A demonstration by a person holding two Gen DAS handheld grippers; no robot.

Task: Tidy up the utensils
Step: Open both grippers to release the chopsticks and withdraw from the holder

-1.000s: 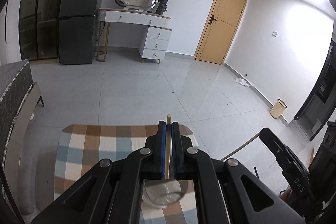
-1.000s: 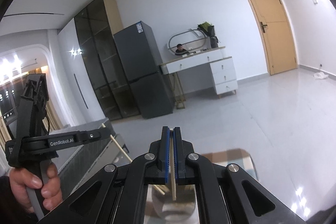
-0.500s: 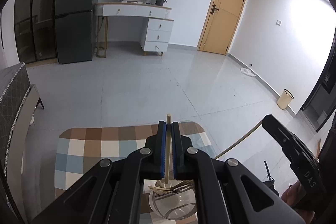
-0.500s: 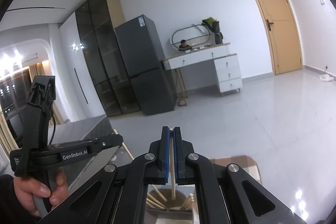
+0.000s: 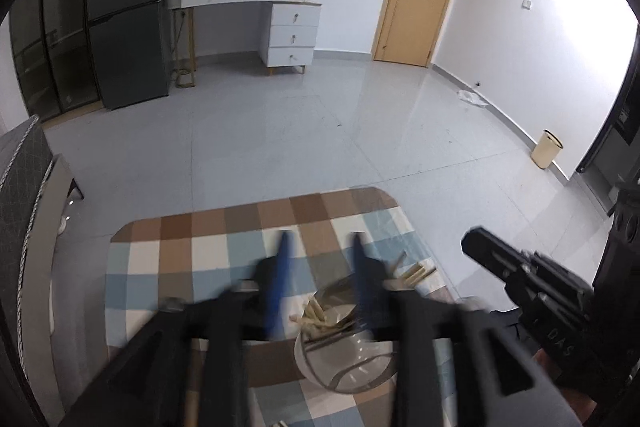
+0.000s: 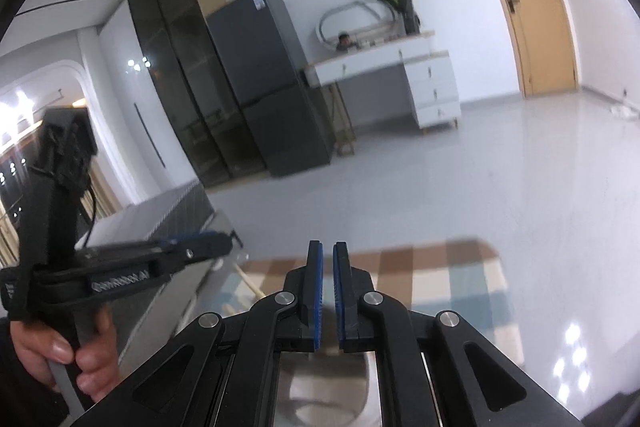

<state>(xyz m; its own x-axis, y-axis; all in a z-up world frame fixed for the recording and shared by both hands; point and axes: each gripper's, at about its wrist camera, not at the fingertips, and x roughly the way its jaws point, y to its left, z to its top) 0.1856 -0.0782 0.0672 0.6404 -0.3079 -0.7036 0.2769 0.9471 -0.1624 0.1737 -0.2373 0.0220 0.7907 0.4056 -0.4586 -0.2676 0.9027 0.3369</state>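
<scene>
Both chopsticks have left our fingers since a second ago: the left hand-held gripper is spread wide and blurred, the right hand-held gripper parted slightly, both empty. Below and just ahead of us on the table, the glass cup holds the chopsticks, leaning upward; two more chopsticks lie flat behind it, nearer the right.

Both views are evenly lit by indoor light. In the left wrist view a strong white glare washes out the right wall, and the near gripper is smeared by motion blur. In the right wrist view the far room is slightly soft, bright spots gleam on the glossy floor, and lamps flare at far left. Straight lines bow near the dark round edges.
</scene>
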